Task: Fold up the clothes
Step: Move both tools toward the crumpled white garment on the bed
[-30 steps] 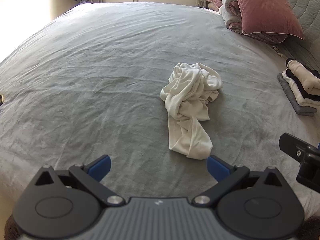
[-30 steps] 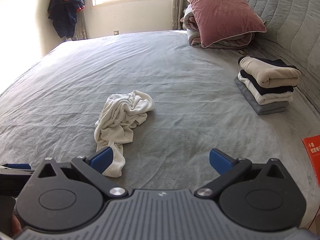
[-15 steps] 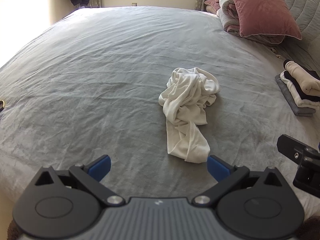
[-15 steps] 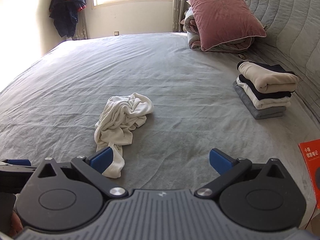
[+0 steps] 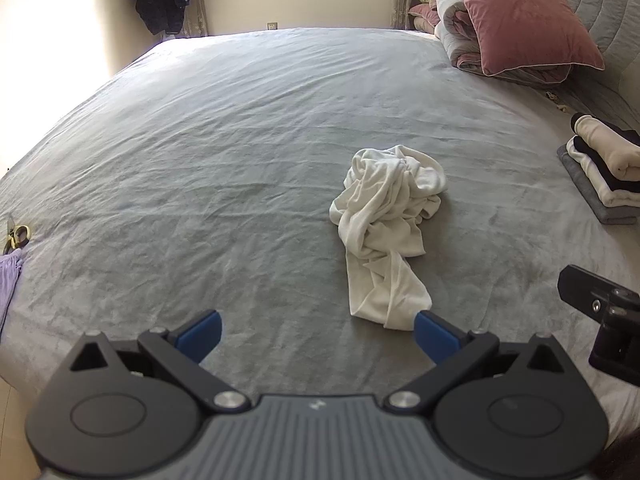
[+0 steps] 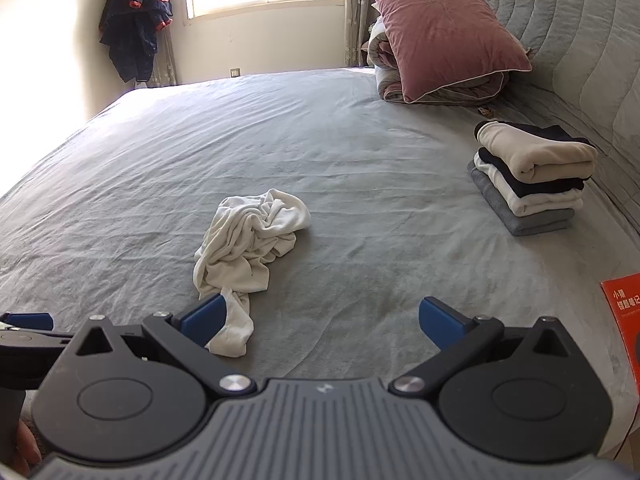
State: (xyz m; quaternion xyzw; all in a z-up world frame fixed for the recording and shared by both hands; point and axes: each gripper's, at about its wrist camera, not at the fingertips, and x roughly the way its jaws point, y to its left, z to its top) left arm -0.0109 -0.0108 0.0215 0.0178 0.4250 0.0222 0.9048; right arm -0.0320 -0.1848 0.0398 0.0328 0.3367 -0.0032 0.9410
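garment: white garment (image 5: 386, 232) is lying crumpled in a twisted heap on the grey bed (image 5: 208, 152), near the middle, long tail end pointing toward the cameras; not spread, no fold started.
garment layout: bunched top part is sitting farther away, narrow end is reaching almost to the near edge of the view; can't tell sleeves from hem.
left hand-held gripper: left hand-held gripper (image 5: 316, 330) is hovering low over the bed with jaws wide apart, gripping nothing; tail of the garment is lying just beside its right blue pad (image 5: 434, 336), contact unclear.
right hand-held gripper: right hand-held gripper (image 6: 320, 320) is also spread wide and empty; garment tail is sitting next to its left finger in the right wrist view, partly hidden behind it.
step: judging this as the approach before the first grab, both grippers are lining up on the near end of the garment.
next move: probably calling for pinching the near tail or an edge, lifting and shaking it open, then laying it flat before any fold; finding true corners in the twist is looking tricky.
done pile: folded stack (image 6: 532, 176) is sitting well apart on the right side, near the headboard (image 6: 568, 32).
surroundings: pink pillow (image 6: 440, 28) is resting on a rolled quilt at the far right; dark jacket (image 6: 136, 20) is hanging by the window; red booklet (image 6: 624, 320) is at the right edge.
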